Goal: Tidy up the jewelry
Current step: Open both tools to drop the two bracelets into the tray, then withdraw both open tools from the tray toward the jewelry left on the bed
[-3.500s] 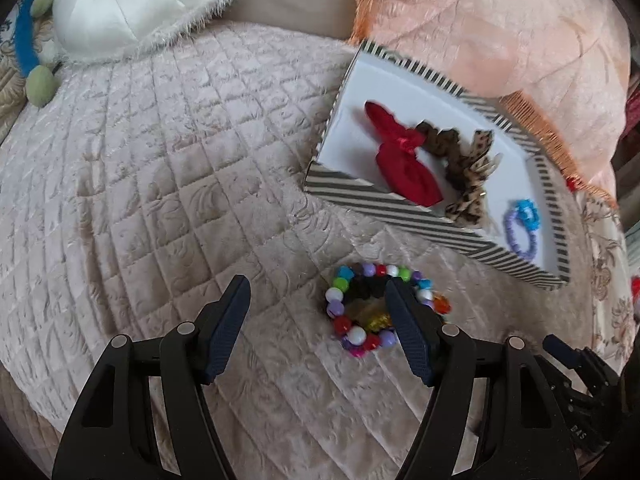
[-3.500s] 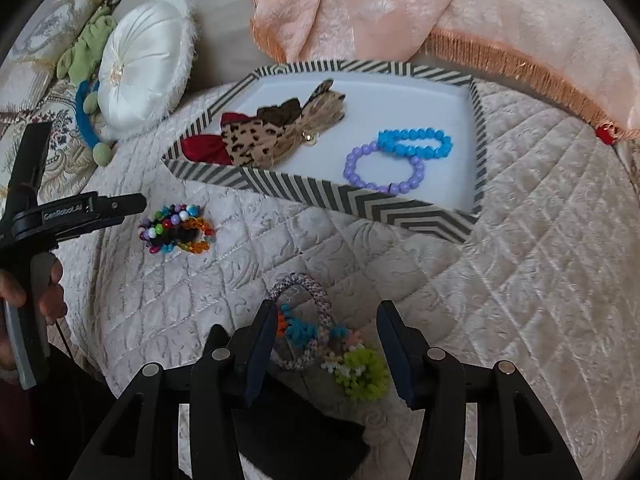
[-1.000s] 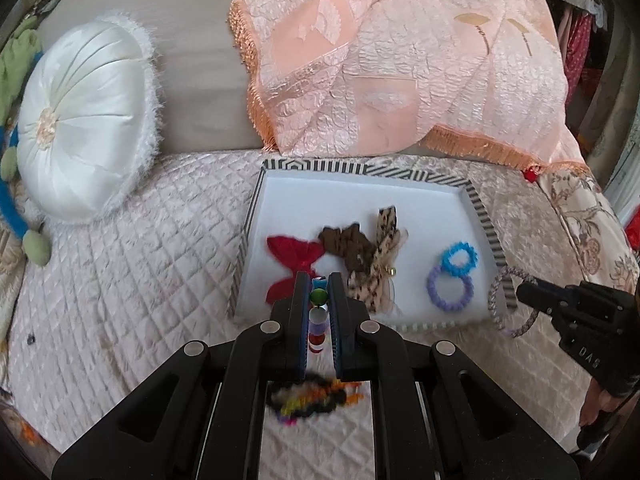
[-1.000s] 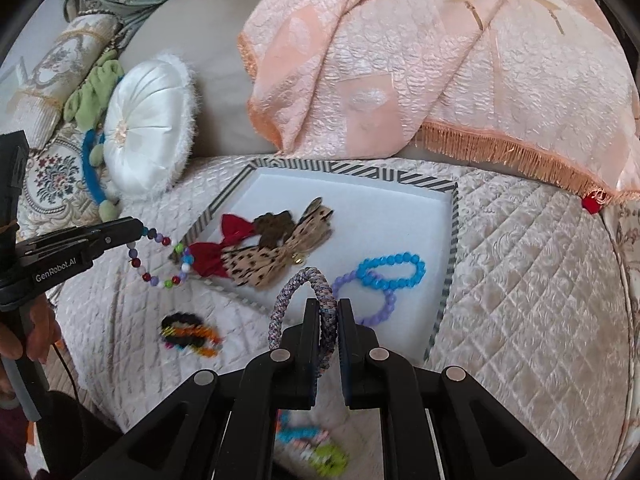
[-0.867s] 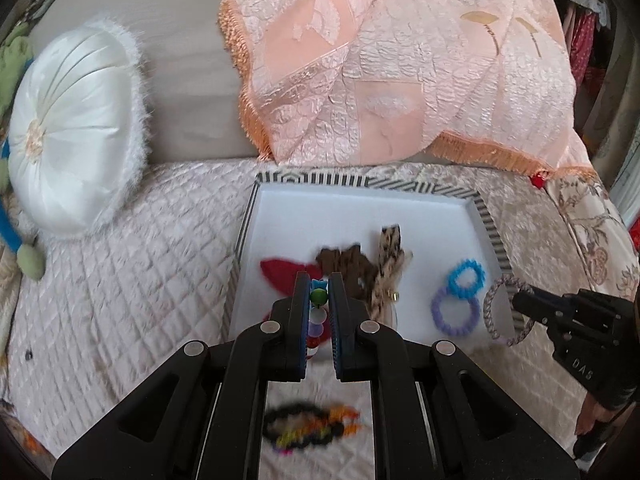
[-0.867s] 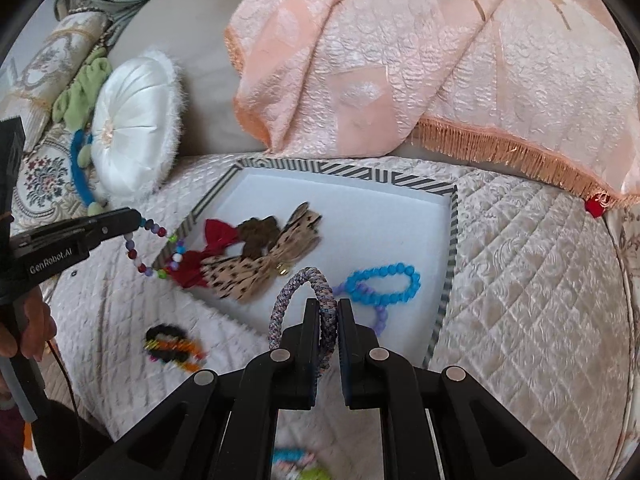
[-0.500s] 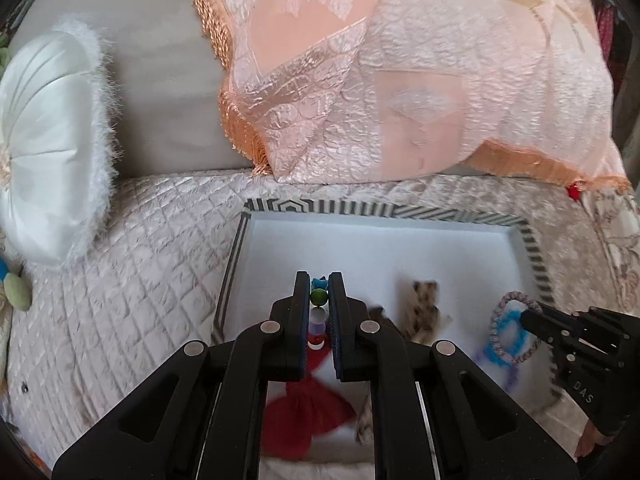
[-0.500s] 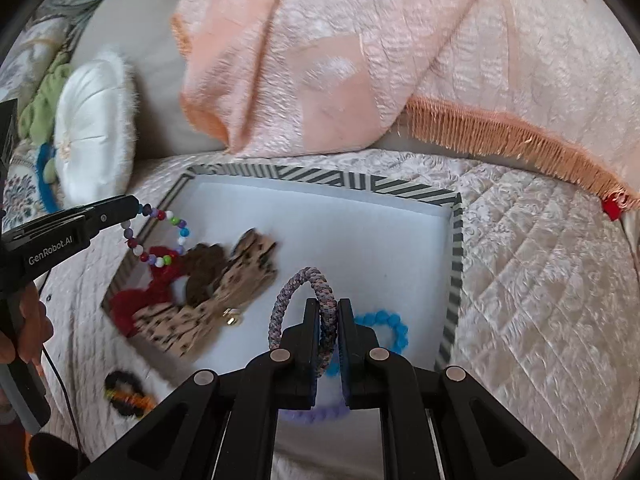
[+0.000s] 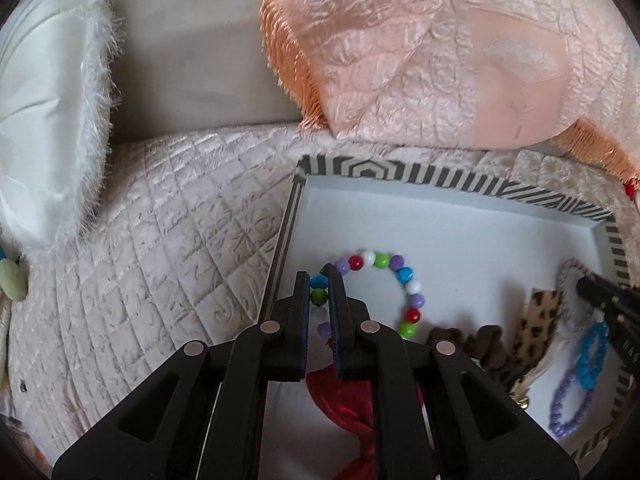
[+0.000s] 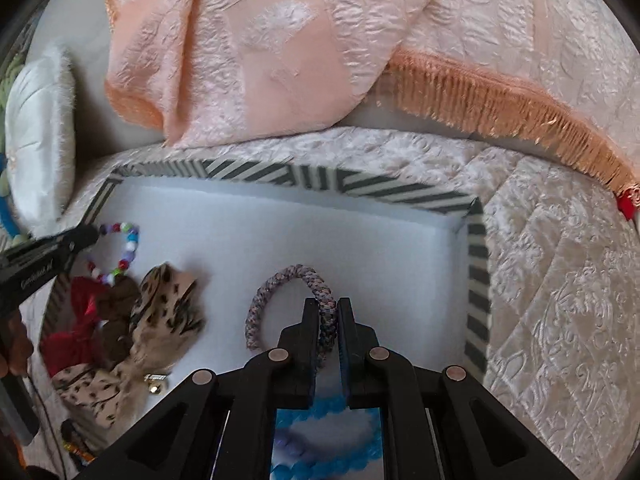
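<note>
Left wrist: fingers (image 9: 319, 280) pinch beaded bracelet (image 9: 404, 276); right fingers (image 10: 326, 306) pinch braided band (image 10: 276, 280).

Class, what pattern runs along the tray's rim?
Dark grey and white stripes on the tray, clearest in the right wrist view.

At lower right of your left view, note the tray (image 9: 460, 178): white floor, black-and-white striped rim. The beaded bracelet (image 9: 400, 276) is multicoloured. In your right view, the braided band (image 10: 280, 280) is grey-purple; the throw (image 10: 280, 40) is peach.
</note>
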Tool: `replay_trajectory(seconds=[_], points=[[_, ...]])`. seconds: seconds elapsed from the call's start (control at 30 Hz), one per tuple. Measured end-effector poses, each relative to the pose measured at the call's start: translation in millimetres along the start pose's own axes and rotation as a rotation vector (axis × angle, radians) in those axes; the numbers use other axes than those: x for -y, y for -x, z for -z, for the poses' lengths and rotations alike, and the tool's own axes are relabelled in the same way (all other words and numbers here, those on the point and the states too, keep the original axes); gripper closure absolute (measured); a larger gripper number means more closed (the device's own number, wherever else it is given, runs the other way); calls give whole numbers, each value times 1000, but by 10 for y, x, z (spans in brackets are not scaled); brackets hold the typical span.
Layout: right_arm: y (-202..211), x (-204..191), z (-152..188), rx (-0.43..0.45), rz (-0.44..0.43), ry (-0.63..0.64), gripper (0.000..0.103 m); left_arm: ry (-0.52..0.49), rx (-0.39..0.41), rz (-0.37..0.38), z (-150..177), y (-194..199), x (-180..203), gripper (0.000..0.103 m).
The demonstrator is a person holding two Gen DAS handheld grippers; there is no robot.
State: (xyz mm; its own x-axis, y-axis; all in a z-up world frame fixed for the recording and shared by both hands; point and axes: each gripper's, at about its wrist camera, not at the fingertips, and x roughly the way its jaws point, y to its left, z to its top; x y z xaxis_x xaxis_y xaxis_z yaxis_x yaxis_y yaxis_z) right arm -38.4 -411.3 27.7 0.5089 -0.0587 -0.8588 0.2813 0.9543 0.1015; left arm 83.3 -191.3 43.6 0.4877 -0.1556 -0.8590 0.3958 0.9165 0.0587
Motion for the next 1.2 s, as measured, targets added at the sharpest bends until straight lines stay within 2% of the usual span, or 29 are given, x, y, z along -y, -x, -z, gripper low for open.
replay_trajectory(seconds=[0.07,0.1,0.13,0.2,0.23,0.3,0.37,0.7,0.77,0.9,1.2], points=[[-4,23,-16,-2,0,-12,94,18,-5,16,5,-22,-39,94],[7,45,-7,-2,-4,-19,87,24,-6,22,4,-27,-47,91],[25,65,-3,2,-9,-26,74,28,-5,21,6,-25,-56,86],[107,92,24,27,-22,-41,61,36,-3,54,20,6,-64,74],[142,104,43,29,-23,-45,61,36,0,63,40,50,-57,70],[205,117,83,27,-31,-50,61,31,20,67,82,171,-34,52],[283,123,140,30,-35,-61,61,25,41,67,133,291,-7,48],[966,-89,558,105,-80,-44,60,18,105,54,554,987,-15,47],[1132,-158,677,124,-89,-36,59,17,114,53,694,1122,-24,47],[1356,-358,903,148,-106,-7,48,25,131,53,944,1368,-58,47],[1866,-748,1396,195,-144,45,48,31,208,39,1522,2008,-101,47]])
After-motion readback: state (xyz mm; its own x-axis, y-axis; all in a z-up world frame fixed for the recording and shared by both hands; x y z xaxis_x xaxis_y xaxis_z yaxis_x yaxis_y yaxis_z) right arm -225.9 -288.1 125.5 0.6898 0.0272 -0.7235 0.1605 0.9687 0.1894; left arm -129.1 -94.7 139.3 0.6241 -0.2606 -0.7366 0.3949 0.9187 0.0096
